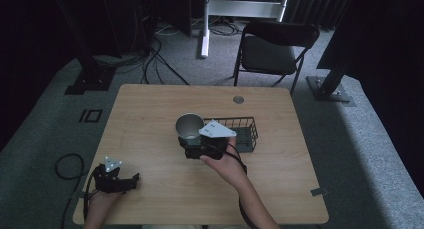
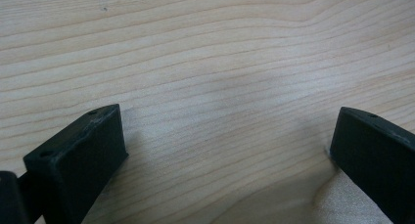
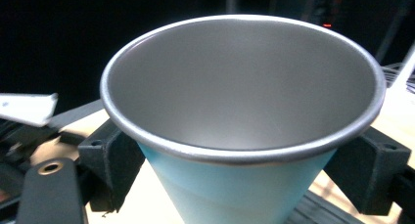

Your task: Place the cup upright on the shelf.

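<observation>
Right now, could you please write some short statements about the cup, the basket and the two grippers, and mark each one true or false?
1. The right gripper holds the cup between its two jaws. True.
2. The cup is full of liquid. False: the right gripper view shows its metal inside empty.
3. The left gripper is shut on a spoon. False: its jaws stand wide apart over bare wood of the table.
4. The wire basket stands on the table beside the right gripper. True.
5. The cup lies inside the wire basket. False: in the high view it is at the basket's left side, held by the gripper.
</observation>
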The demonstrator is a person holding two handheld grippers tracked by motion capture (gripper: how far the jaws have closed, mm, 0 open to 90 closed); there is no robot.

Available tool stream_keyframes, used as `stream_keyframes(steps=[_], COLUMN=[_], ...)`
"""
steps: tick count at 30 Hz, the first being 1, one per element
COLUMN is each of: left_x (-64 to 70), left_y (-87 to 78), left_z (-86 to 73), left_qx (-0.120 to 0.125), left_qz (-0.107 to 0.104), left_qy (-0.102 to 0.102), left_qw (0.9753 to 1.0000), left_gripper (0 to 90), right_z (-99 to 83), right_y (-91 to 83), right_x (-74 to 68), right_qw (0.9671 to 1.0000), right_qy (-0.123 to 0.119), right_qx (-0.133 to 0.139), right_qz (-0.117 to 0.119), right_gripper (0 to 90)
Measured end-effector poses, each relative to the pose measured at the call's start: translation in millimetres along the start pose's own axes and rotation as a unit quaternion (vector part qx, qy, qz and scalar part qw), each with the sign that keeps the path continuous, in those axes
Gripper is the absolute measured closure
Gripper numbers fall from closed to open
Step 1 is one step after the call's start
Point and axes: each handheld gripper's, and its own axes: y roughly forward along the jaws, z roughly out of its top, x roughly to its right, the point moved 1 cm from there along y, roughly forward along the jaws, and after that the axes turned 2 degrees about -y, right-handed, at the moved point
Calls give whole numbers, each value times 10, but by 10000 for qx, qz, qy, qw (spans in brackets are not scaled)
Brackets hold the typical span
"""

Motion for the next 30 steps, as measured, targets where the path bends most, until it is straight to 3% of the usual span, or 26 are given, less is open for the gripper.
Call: stream_keyframes(steps=[8, 15, 23, 26, 30], left_x=[0, 0, 1, 0, 0], left_y=[0, 0, 0, 0, -1], left_z=[0, 0, -1, 0, 0], left_qx=[-2, 1, -3, -2, -8], left_qz=[1, 1, -1, 1, 4], left_qy=[1, -2, -5, 1, 5], left_qw=[10000, 10000, 10000, 10000, 10000], left_gripper=[5, 5, 5, 5, 5], right_z=[18, -46, -199, -281, -410], right_y=[-93, -159, -205, -202, -183], right_x=[270, 540, 832, 932, 1028], right_qw=[9969, 9928, 9823, 9783, 9754], right_qy=[123, 195, 465, 563, 687], right_qx=[109, 2, -54, -116, -255], right_qz=[-775, -1178, -1815, -1992, -2079], right_gripper=[152, 152, 152, 152, 152])
